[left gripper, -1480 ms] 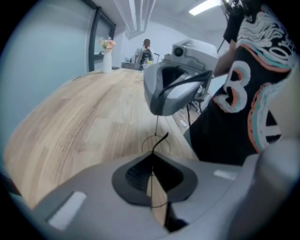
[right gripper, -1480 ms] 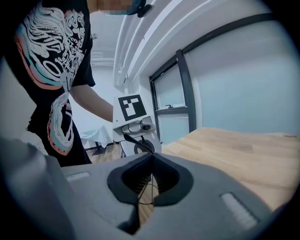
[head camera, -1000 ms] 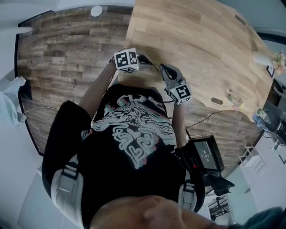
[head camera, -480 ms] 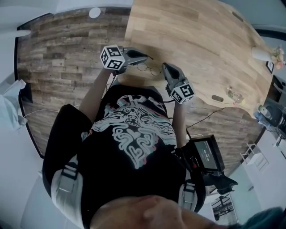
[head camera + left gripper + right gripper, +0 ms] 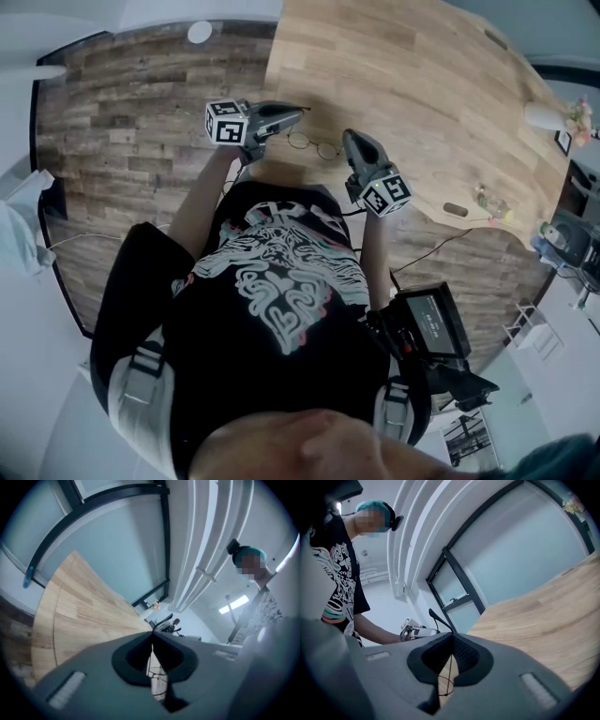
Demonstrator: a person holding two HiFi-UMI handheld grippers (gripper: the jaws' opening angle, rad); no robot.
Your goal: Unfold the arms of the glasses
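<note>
Thin wire-rimmed glasses [image 5: 314, 144] hang between my two grippers over the near edge of the wooden table [image 5: 422, 84]. My left gripper [image 5: 295, 116] comes in from the left and is shut on one arm; that arm's dark tip [image 5: 161, 623] sticks out past the closed jaws of the left gripper [image 5: 153, 634]. My right gripper [image 5: 351, 139] comes in from the right. In the right gripper view, the right gripper [image 5: 452, 637] is shut on the other arm, whose curved tip [image 5: 439, 619] pokes out above. A wire rim [image 5: 446, 684] shows through the slit between the jaws.
A small dark object [image 5: 456, 210] and a small clear item [image 5: 489, 204] lie near the table's right edge. At the far right stands a white vase [image 5: 551, 118]. Wood-plank floor [image 5: 122, 103] lies to the left, with a white disc [image 5: 199, 32] on it.
My two grippers were close together a second ago. The left one has swung out to the left, and the glasses now show stretched between them.
</note>
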